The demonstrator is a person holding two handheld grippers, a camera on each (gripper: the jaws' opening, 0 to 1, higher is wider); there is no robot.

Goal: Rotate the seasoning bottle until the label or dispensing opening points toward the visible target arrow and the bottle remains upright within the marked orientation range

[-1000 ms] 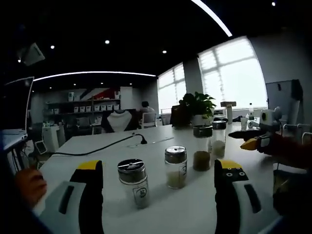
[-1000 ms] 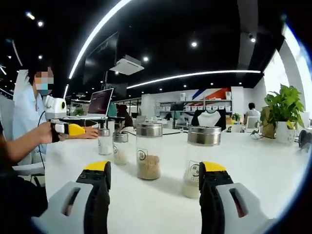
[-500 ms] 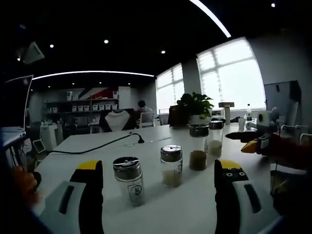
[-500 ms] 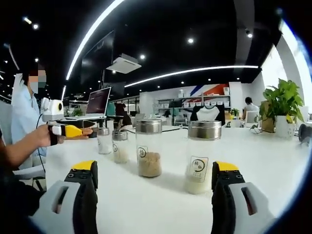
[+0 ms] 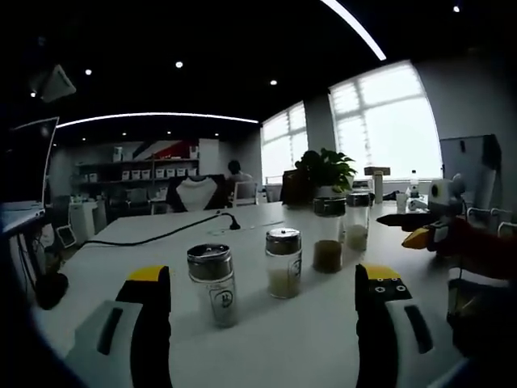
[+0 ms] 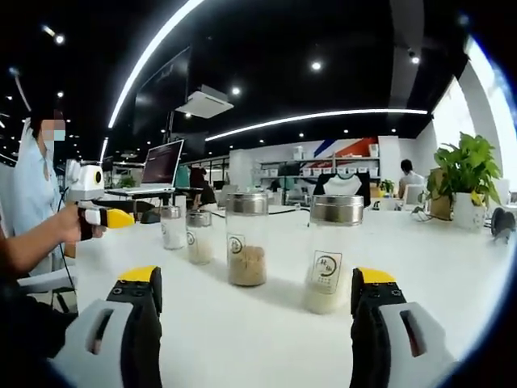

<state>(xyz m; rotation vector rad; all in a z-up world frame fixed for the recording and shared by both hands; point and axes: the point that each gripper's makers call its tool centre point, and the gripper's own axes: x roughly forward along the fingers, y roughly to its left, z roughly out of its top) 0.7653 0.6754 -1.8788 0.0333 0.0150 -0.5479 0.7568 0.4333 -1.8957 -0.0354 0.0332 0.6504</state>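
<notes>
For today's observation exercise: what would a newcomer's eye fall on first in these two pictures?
A row of four seasoning bottles with metal lids stands upright on the white table, the nearest just ahead of the open right gripper. A potted plant stands at the table's far right, and bright windows light the left gripper view.

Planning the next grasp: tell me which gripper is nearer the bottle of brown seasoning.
Right. The right gripper has one bottle between it and the brown-seasoning bottle; the left gripper, at the row's other end, has two.
</notes>
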